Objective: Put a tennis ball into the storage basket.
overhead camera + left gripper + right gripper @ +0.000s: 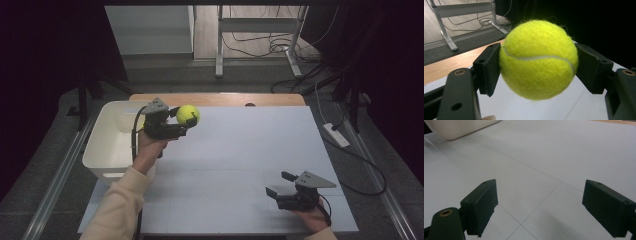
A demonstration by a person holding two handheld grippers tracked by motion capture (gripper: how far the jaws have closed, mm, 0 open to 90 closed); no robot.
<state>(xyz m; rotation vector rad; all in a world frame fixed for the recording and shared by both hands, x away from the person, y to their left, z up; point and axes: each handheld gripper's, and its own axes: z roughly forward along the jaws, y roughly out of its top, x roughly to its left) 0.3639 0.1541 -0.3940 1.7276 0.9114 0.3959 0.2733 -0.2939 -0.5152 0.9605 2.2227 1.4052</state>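
The left gripper (184, 120) holds a yellow tennis ball (188, 114) between its two jaws, above the far left part of the white table (240, 160), just beside the white tub (107, 145). In the left gripper view the pads press the ball (537, 58) on both sides, near its middle. I think the ball goes into the tub next. To do this well, the hand should bring the ball fully over the rim before the jaws open, and lower it so it does not bounce out. The right gripper (282, 187) rests near the front right edge with jaws wide and nothing between them. I can read no brand or writing on the ball, only its white seam.
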